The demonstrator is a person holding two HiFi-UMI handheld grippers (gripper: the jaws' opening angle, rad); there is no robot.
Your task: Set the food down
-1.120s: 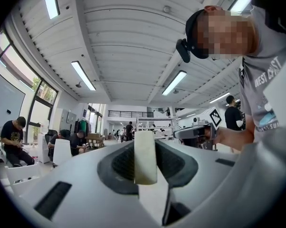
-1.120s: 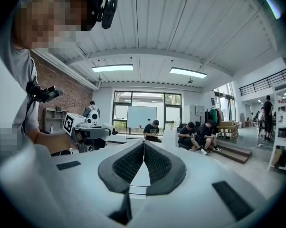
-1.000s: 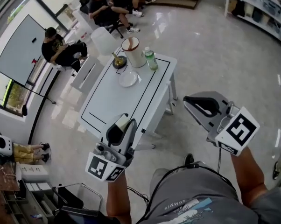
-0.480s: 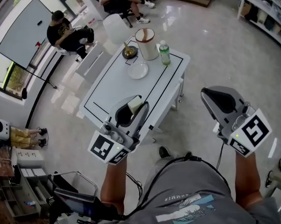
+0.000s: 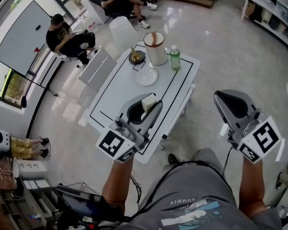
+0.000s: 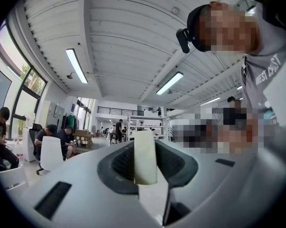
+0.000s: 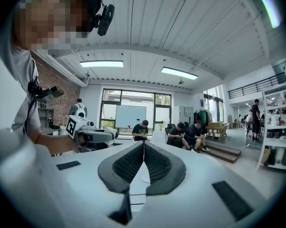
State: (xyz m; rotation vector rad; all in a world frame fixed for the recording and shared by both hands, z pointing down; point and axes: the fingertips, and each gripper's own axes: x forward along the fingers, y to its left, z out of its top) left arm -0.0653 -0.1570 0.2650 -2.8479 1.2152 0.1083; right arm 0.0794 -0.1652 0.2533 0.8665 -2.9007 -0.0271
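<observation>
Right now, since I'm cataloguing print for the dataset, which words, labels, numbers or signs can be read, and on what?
"SUMMER": on the person's grey shirt, head view.
"WEST COAST": on the same shirt, left gripper view.
bottle label: too small to read.
marker cubes: black-and-white square patterns, no letters.
</observation>
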